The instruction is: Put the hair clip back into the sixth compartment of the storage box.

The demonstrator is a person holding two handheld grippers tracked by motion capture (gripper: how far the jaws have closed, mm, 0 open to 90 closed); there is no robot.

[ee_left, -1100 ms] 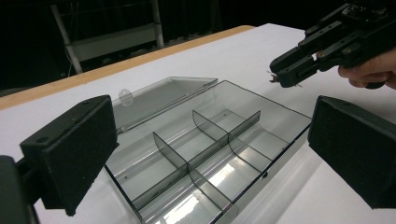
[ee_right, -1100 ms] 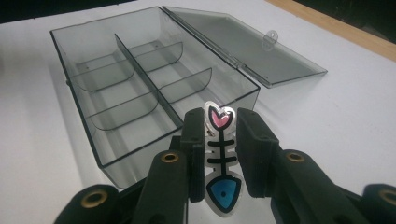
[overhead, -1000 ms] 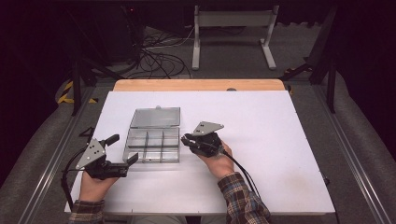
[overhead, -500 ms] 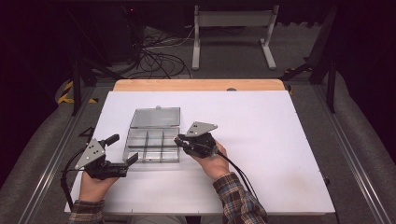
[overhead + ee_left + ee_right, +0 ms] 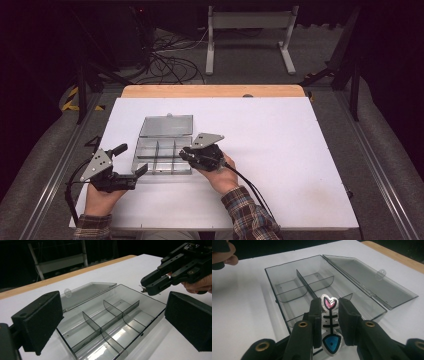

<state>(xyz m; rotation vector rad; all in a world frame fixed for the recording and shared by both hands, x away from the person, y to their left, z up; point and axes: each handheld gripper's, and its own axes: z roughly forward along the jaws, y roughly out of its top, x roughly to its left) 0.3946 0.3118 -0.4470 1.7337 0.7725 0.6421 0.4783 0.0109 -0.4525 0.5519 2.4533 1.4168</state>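
Clear smoky plastic compartment box, lid folded flat on its far side, lay left of centre on the white table. Item held: flat glossy fishbone-shaped sticker, pink heart head, blue tail. Judged light, thin, bendy and slippery; best pinched by its edges. Right tongs were clamped on it, hand low, pointing left over the box's right rim. Left tongs stood apart and empty, resting at the box's near-left corner.

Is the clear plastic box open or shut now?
Open. The clear plastic box has its lid folded back flat on the table, and its divided compartments look empty.
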